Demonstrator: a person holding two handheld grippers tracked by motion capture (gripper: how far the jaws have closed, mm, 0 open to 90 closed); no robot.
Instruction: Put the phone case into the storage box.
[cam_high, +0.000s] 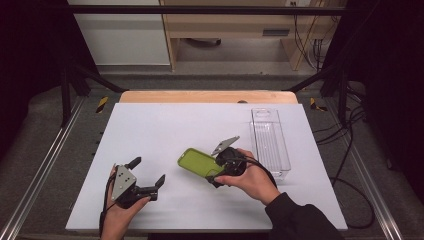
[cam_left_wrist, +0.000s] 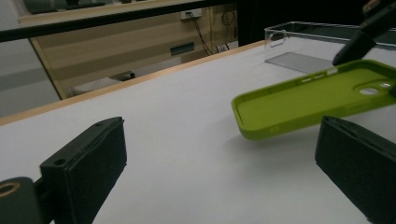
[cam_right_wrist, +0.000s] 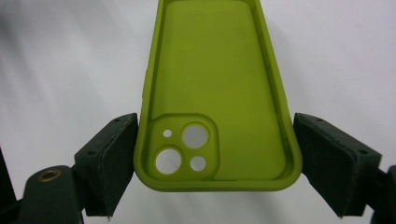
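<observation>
The right gripper (cam_high: 216, 181) is clamped on a lime-green phone case (cam_high: 200, 163): in the right gripper view its two black jaws press against the case's two long sides at the camera-cutout end (cam_right_wrist: 186, 147), with the case (cam_right_wrist: 215, 93) stretching away from the camera between them. In the high view the right hand (cam_high: 255, 180) grasps the gripper right of the table's middle, and the case juts out to the left from the jaws. In the left gripper view the case (cam_left_wrist: 317, 100) hangs tilted above the white table top (cam_left_wrist: 187, 121), clear of it, with a soft shadow beneath.

The case is a soft-looking shell with its hollow inner side facing up, a raised rim all round, rounded corners and a square camera block pierced by two large and two small round holes. Slim button cut-outs show along one long edge.

The left gripper (cam_high: 148, 176) lies near the table's near-left edge, in the left hand (cam_high: 120, 212), its jaws spread wide with nothing between them, well apart from the case.

A clear plastic phone case (cam_high: 270, 142) lies flat on the table at the far right, just beside the right hand.
</observation>
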